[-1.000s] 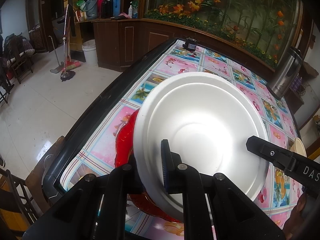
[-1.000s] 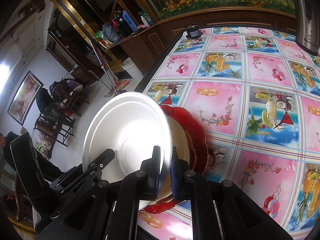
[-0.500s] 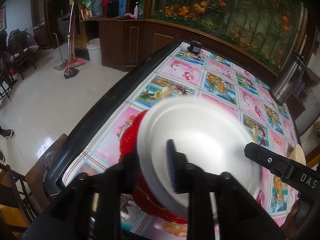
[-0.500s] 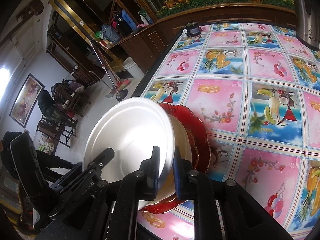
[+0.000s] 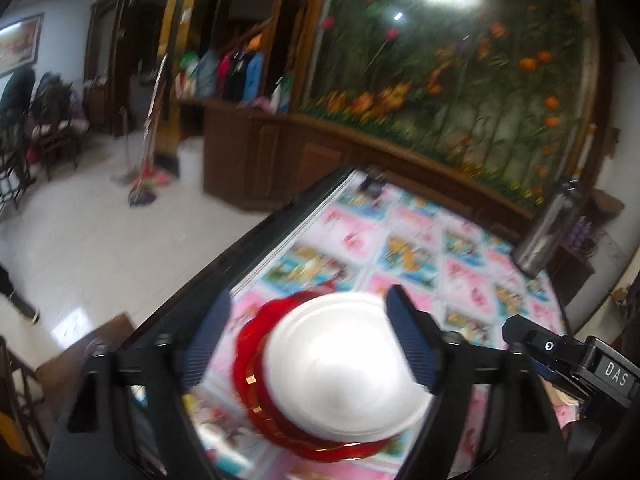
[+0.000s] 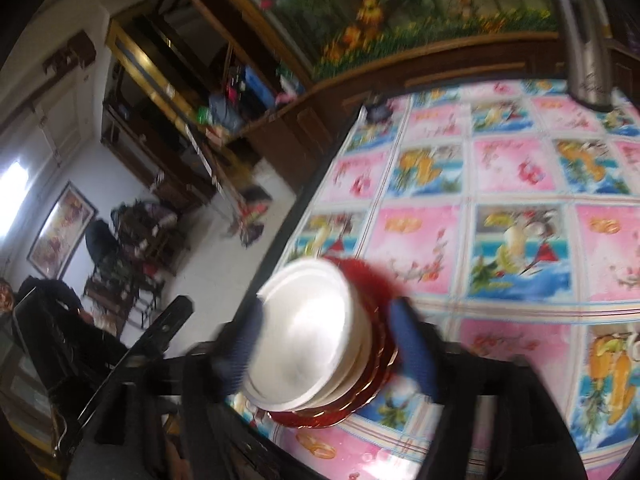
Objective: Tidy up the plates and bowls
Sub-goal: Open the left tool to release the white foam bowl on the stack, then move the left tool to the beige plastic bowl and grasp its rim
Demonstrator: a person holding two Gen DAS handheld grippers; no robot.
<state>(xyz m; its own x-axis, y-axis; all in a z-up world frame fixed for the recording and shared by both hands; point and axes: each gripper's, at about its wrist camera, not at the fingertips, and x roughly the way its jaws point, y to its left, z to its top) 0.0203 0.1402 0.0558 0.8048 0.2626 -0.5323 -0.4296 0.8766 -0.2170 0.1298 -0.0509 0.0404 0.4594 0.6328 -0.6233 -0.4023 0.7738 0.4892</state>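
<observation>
A white plate lies on top of a stack with red scalloped plates under it, near the table's front left corner. In the right wrist view the white plate sits on cream plates and the red plates. My left gripper is open and empty, its fingers wide apart above and either side of the stack. My right gripper is open and empty too, its blue pads either side of the stack. Both views are blurred by motion.
The table has a pink and blue fruit-print cloth. A steel kettle stands at the far right, a small dark object at the far left edge. The table's dark left edge drops to the tiled floor. A wooden cabinet and flower wall stand behind.
Both grippers have opened and let go of the white plate, which now rests on the stack. Both have pulled back and up from it.
</observation>
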